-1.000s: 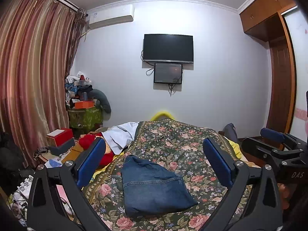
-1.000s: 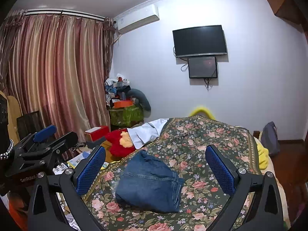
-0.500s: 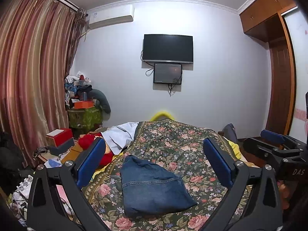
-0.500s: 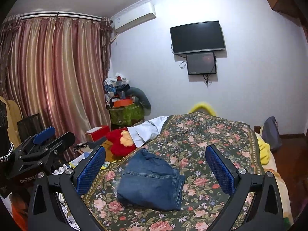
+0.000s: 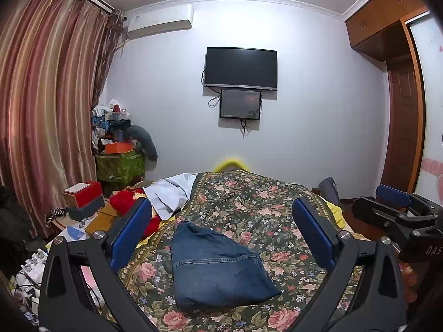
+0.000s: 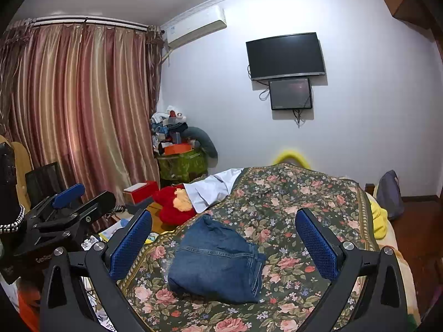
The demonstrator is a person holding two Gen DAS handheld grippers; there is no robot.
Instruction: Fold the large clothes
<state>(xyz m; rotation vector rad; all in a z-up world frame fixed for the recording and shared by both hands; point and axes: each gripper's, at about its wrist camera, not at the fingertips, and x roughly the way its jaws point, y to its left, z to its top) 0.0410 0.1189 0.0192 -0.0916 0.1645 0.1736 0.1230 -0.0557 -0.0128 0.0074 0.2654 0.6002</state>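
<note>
We are in a bedroom with a pale wall [image 5: 318, 110], striped curtains [image 5: 47, 105] on one side and a wooden wardrobe [image 5: 393, 83] on the other; a dark television [image 5: 240, 67] hangs on the wall with a smaller screen [image 5: 240, 104] just under it. The bed [image 5: 249, 202] fills the lower middle of both views under a dark floral spread, with a white garment [image 5: 169, 193] and a red plush toy [image 6: 171, 202] at its far left edge. On the near part of that spread lie the jeans [image 5: 216, 268], already doubled into a compact blue packet with the seamed edges stacked toward the right side in the right wrist view [image 6: 216, 262]. The left gripper [image 5: 221, 238] is held above and short of the denim, its jaws spread wide and carrying nothing; the right gripper [image 6: 224, 243] is the same, wide apart, empty, well clear of the cloth. We judge the fold to be essentially done, so what remains is tidying. To do that well, we would come down on the loose rounded corner at the near end, pinch only the top layers, and draw them square with the stacked edge rather than dragging the whole packet across the spread. The thick denim should hold its shape, but a hasty tug could slide the layers apart.
</note>
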